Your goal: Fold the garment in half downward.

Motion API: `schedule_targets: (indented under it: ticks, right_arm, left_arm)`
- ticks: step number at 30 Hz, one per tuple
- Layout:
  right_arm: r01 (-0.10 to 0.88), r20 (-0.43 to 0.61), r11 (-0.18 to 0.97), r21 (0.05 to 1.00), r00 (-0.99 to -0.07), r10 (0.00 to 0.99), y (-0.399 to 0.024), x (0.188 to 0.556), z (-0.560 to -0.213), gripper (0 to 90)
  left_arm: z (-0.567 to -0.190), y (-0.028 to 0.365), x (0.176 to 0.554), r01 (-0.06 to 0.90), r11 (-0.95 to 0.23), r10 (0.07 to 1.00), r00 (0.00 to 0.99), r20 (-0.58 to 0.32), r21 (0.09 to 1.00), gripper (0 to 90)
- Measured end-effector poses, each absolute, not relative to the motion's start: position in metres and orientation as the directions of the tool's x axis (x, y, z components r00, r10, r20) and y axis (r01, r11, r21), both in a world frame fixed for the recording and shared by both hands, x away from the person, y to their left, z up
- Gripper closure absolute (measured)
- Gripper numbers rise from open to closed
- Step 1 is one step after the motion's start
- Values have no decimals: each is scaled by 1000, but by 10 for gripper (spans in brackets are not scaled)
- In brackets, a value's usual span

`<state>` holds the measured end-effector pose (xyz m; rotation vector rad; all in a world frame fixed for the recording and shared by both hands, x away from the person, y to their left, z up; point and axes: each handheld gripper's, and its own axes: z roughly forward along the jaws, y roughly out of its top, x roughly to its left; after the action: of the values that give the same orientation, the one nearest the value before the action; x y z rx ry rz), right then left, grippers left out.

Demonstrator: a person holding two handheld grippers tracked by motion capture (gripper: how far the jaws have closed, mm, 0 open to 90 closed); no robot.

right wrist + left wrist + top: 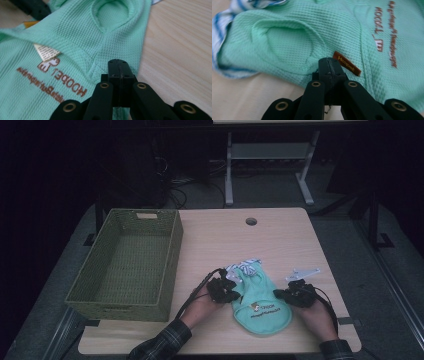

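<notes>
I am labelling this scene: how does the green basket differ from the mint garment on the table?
The green basket is stiff, woven and box-shaped; the mint garment is soft, knitted and lies flat. The basket stands apart at the table's left; the garment lies between the left claw and right claw. The garment bears printed lettering. Both are greenish.

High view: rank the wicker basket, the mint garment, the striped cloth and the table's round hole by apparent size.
1. Green woven wicker basket
2. Mint-green waffle-knit garment
3. Blue-and-white striped cloth, partly hidden under the garment
4. Round hole in the wooden table
</notes>
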<state>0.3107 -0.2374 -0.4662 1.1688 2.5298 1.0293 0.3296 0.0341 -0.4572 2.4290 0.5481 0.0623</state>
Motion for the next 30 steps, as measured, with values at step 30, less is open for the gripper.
schedule_targets:
  ticks: [30]
  right_arm:
    - [596,126,460,658,-690,713,-238,312,-467,896]
  left_arm:
    - [-432,71,353,407,-603,519,854,-50,686,636]
